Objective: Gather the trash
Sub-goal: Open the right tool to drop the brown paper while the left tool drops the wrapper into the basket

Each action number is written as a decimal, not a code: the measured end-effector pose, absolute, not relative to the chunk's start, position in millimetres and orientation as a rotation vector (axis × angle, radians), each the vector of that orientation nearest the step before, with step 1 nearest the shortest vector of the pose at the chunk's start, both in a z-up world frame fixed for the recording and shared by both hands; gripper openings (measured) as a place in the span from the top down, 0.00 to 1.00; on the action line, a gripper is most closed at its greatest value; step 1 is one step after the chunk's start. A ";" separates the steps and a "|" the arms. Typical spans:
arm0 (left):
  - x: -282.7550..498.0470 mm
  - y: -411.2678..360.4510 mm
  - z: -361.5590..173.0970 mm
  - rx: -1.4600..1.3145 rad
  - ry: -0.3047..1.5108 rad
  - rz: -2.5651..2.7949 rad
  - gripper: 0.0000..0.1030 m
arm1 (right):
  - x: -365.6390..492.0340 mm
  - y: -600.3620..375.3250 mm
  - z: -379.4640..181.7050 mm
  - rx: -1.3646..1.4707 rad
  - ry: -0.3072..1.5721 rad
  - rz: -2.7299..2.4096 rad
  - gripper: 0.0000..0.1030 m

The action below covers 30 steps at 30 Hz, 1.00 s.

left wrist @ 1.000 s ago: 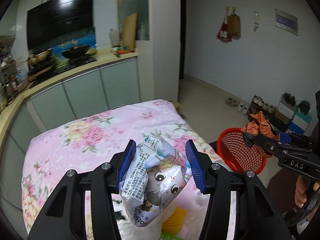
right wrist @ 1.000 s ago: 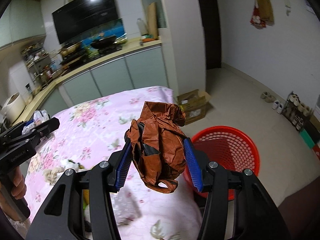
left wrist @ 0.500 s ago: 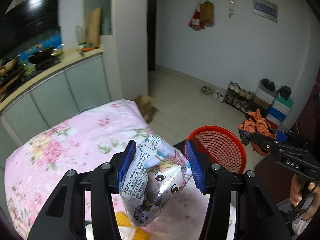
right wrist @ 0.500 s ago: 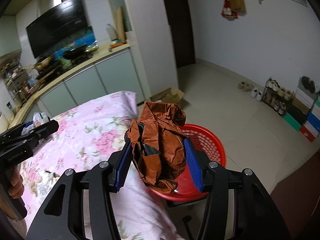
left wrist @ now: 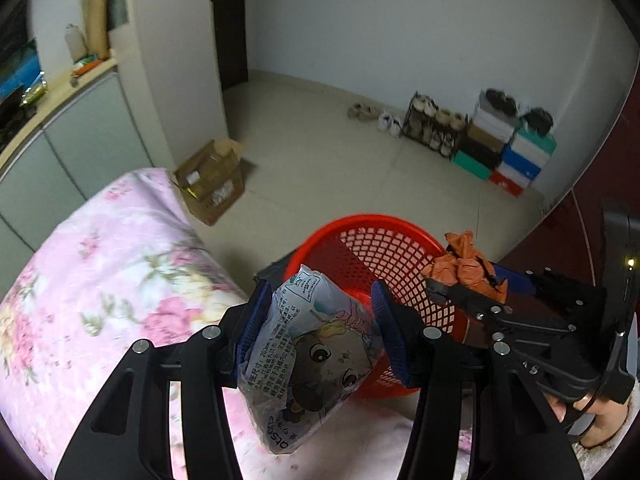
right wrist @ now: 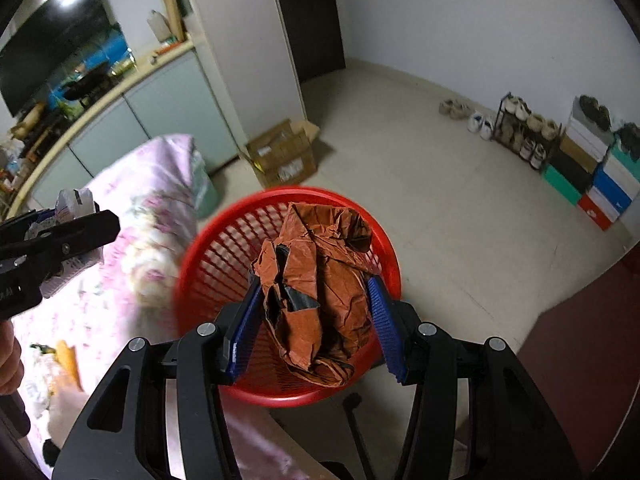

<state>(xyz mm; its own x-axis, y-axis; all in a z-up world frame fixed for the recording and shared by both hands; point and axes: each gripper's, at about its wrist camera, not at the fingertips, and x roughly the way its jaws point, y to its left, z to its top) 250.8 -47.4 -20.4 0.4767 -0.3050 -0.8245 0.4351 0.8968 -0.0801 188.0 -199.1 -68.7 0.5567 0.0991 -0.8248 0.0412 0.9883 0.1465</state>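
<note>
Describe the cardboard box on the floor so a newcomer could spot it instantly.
Start at the table with the pink floral cloth. Just beyond its far corner, at the foot of the white pillar, sits the cardboard box on the tiled floor. It is plain brown with open flaps, unlike the stacked coloured shoeboxes along the wall.

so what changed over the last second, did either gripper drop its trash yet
No drop yet. Both grippers swung away from the flowered tablecloth toward the red basket, which now sits right under the right gripper and just beyond the left gripper. Unchanged: the left is shut on the cartoon snack bag, the right on the crumpled brown bag.
</note>
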 end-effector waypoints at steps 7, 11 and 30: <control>270.0 -60.5 -48.1 0.109 1.034 -0.489 0.51 | 200.1 -203.9 -97.4 0.157 1.025 0.045 0.50; 280.1 -64.3 -54.7 0.091 1.048 -0.501 0.49 | 205.3 -200.1 -107.1 0.150 1.038 0.062 0.48; 265.5 -60.9 -30.3 0.105 0.981 -0.510 0.23 | 177.6 -216.1 -83.9 0.176 0.984 0.057 0.30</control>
<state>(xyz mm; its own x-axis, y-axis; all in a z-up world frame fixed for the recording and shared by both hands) 265.5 -60.9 -30.3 0.4494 -0.3652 -0.8153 0.4576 0.8779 -0.1410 177.6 -216.1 -83.9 0.5536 0.1279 -0.8229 0.0315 0.9842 0.1742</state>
